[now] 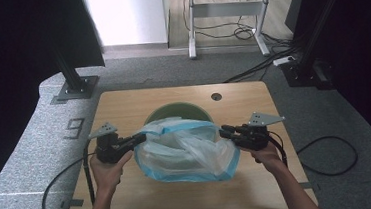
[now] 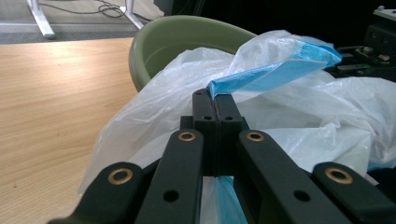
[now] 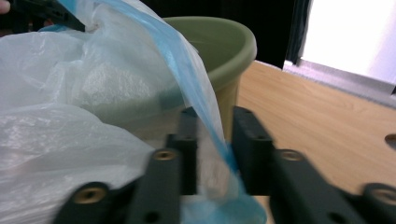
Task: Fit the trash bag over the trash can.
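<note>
Left gripper (image 2: 215, 105): nearest in the left gripper view, its two black jaws are clenched together on the blue rim band of the thin translucent plastic bag (image 2: 280, 70), which rises from the fingertips and runs away to the right.
Right gripper (image 3: 215, 140): jaws stand slightly apart with the blue edge of the bag hanging down between them; the picture is blurred, and the pads do not appear to press the film, so I read this side as not yet gripped.
Bag: in the high view the translucent plastic bag (image 1: 187, 152) lies slack on the table between the two grippers, left gripper (image 1: 138, 138) at its left edge, right gripper (image 1: 224, 130) at its right edge.
Beyond the fingers: a round olive-green plastic bin (image 1: 178, 111) stands just behind the bag, its mouth partly overlapped by the film.
Table: light wooden tabletop (image 1: 123, 104).
Progress: judged as lining the bin; one rim is secured, the other is being taken. Still left: spread the mouth, lift it over the bin, tuck the edge round the rim.
</note>
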